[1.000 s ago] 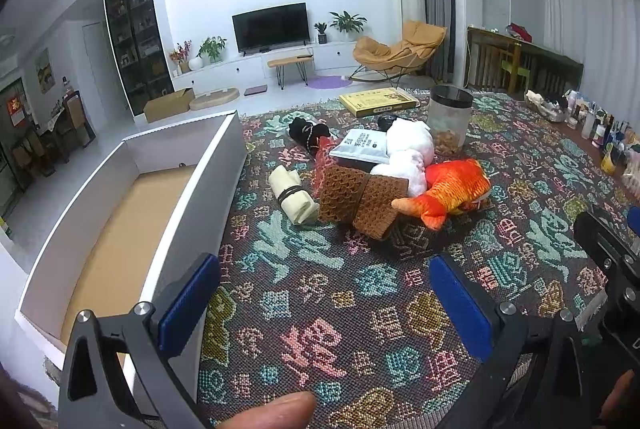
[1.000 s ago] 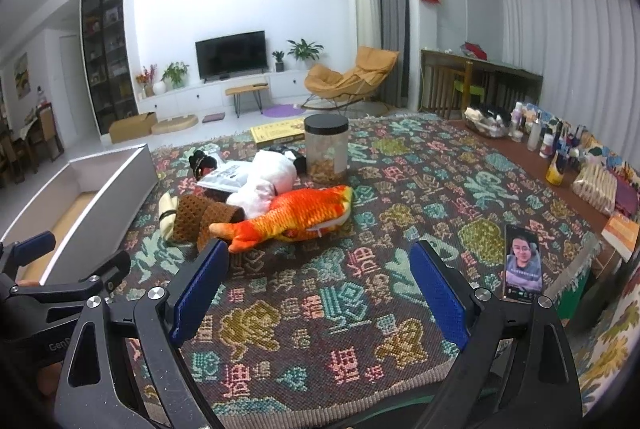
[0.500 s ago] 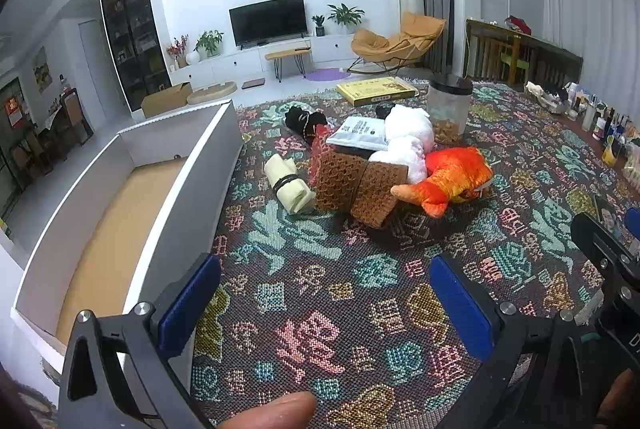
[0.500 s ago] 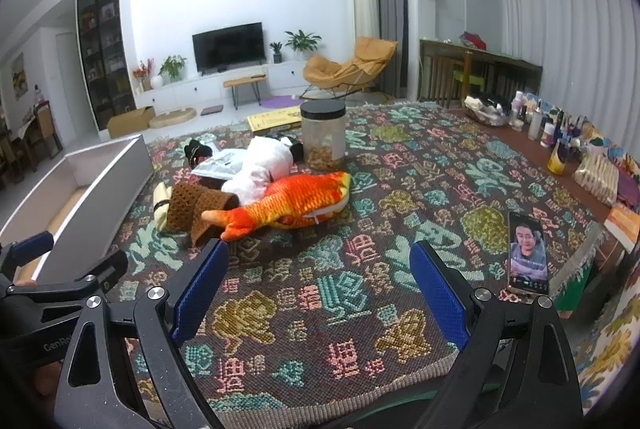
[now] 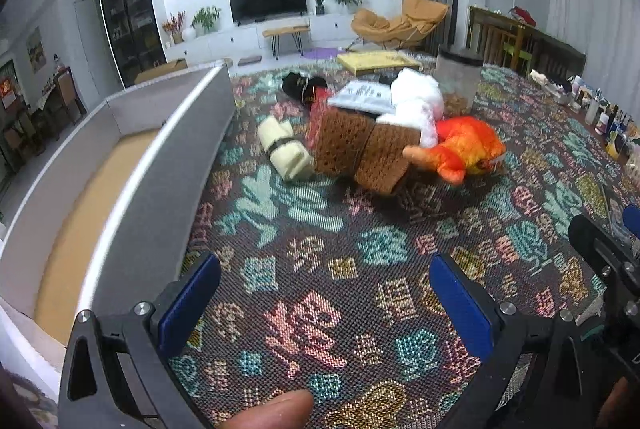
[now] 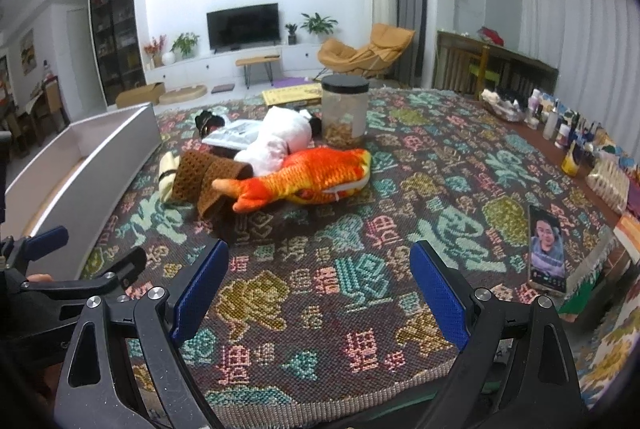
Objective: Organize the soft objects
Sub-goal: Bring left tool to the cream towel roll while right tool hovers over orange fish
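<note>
Left wrist view: left gripper (image 5: 324, 303) spread wide, nothing held, low over the patterned woven rug (image 5: 304, 317). Long grey open box with tan floor (image 5: 132, 181) lies just beside it, likely the destination. Soft items piled ahead: cream rolled cloth (image 5: 285, 148), brown knitted pieces (image 5: 362, 151), orange plush fish (image 5: 464, 149).

Right wrist view: right gripper (image 6: 320, 287) equally wide, empty, aimed at the fish (image 6: 304, 177); white plush toy (image 6: 280, 143) rests against it.

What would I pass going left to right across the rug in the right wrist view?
Grey box → cream roll → brown knitted piece → orange fish toy → phone.
</note>
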